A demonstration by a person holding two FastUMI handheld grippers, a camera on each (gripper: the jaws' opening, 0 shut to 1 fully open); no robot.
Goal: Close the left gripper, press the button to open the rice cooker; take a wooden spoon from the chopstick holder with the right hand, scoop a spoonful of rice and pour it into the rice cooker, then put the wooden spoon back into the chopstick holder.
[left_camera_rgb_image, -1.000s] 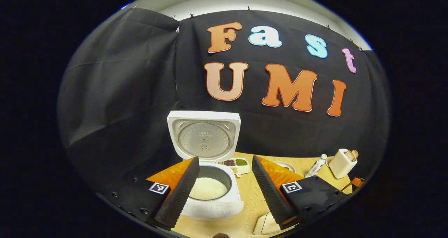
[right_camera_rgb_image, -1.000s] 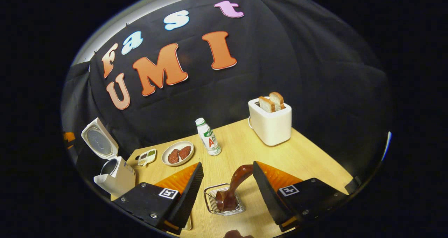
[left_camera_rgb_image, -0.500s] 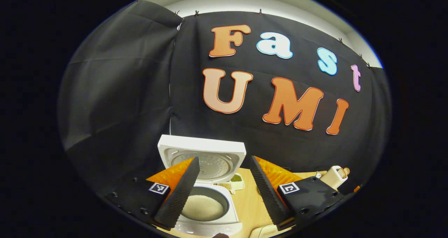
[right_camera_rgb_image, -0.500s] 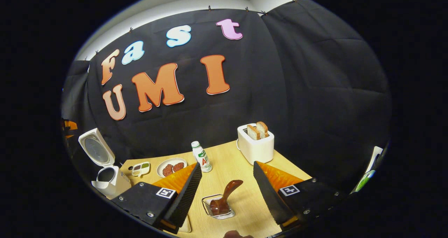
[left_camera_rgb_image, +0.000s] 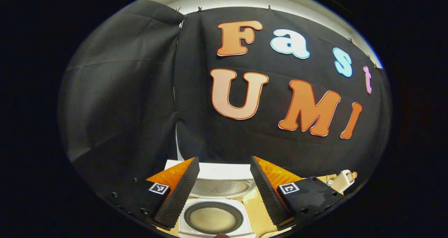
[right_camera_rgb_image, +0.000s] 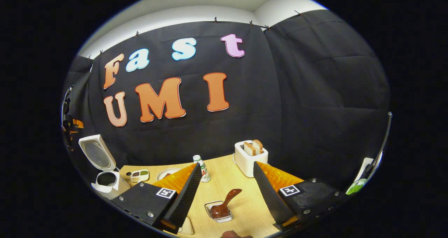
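Note:
The white rice cooker (left_camera_rgb_image: 213, 227) stands with its lid (left_camera_rgb_image: 224, 182) raised; white rice lies in its dark pot (left_camera_rgb_image: 212, 219). My left gripper (left_camera_rgb_image: 224, 213) hangs open above it with nothing between its fingers. In the right gripper view the cooker (right_camera_rgb_image: 105, 182) is at the far left, lid up. A dark wooden spoon (right_camera_rgb_image: 225, 203) leans in the wire chopstick holder (right_camera_rgb_image: 218, 212) on the table. My right gripper (right_camera_rgb_image: 225, 210) is open, raised above the holder, holding nothing.
On the wooden table (right_camera_rgb_image: 224, 182) stand a white toaster (right_camera_rgb_image: 250, 157) with bread slices, a small bottle (right_camera_rgb_image: 203, 168), a plate (right_camera_rgb_image: 166, 174) and a divided dish of grains (right_camera_rgb_image: 139, 175). The toaster (left_camera_rgb_image: 341, 182) also appears at the right in the left gripper view.
Both grippers have risen and pulled back from the table. The cooker has slid to the bottom of the left gripper view, and the spoon and holder look smaller. The spoon stays in the holder.

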